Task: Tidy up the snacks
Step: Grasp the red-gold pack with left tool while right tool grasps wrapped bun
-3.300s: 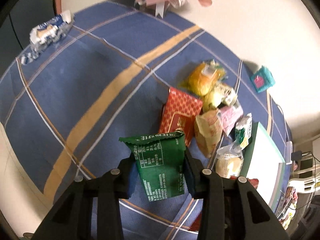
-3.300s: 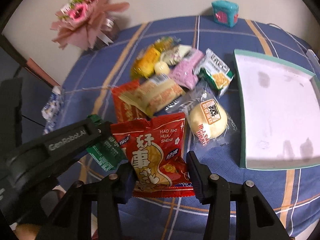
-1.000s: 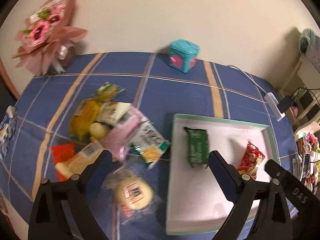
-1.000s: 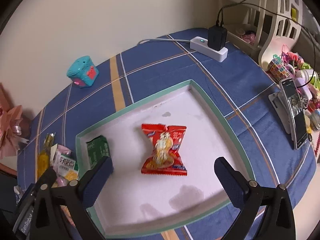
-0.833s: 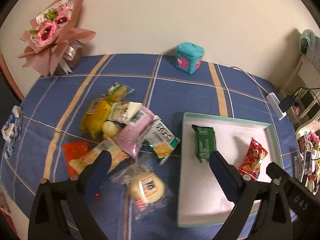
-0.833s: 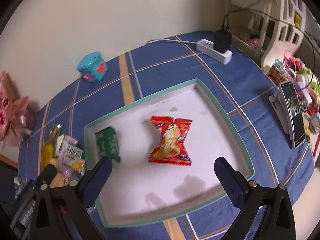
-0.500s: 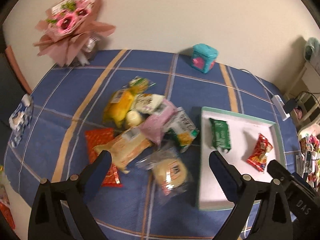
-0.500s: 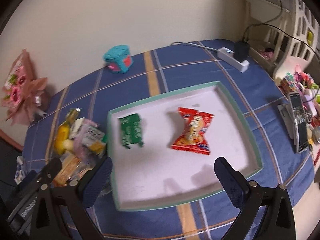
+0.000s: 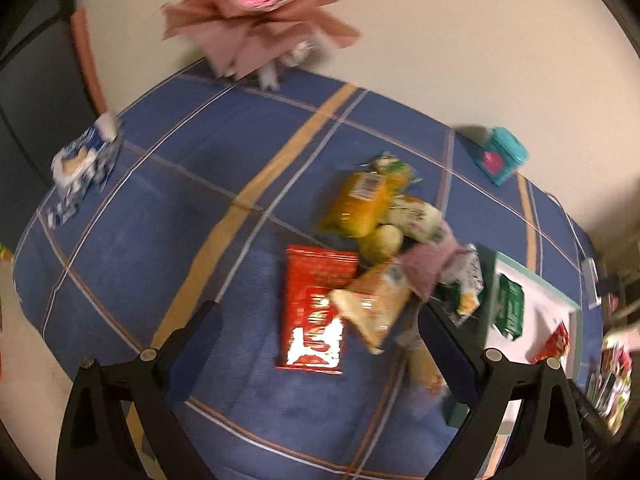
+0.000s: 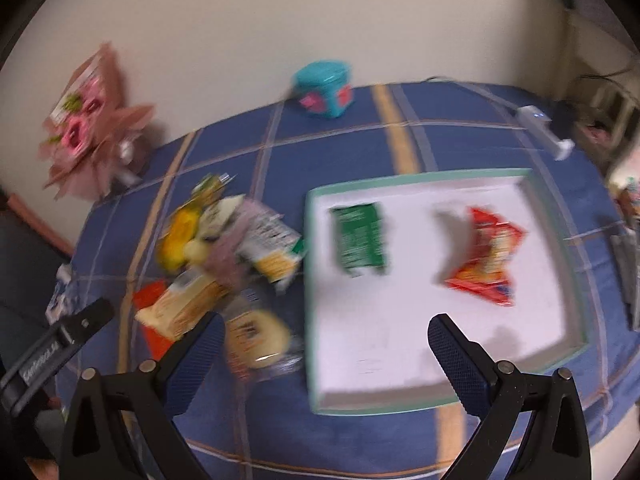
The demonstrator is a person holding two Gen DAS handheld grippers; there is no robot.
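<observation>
1. A green packet (image 10: 360,240) and a red snack bag (image 10: 486,258) lie side by side but apart in a white tray (image 10: 400,364) with a teal rim, on a table under a blue checked cloth (image 10: 460,148). In the right wrist view the green packet's long axis runs away from the camera; the red bag lies tilted, its long axis leaning toward the tray's right wall.

2. Left of the tray, a heap of snacks (image 10: 224,264) remains on the cloth. In the left wrist view a flat red packet (image 9: 316,312) lies at its near edge, long axis pointing away from the camera, with a pale yellow pack (image 9: 374,304) overlapping its right side.

3. The left gripper (image 9: 320,344) hangs above the red packet, fingers spread wide and empty.

4. The right gripper (image 10: 326,350) hangs over the tray's near left corner, fingers likewise wide apart, holding nothing.

5. A pink bouquet (image 9: 260,4) and a teal box (image 10: 324,88) stand by the wall. Both views are motion-blurred.
</observation>
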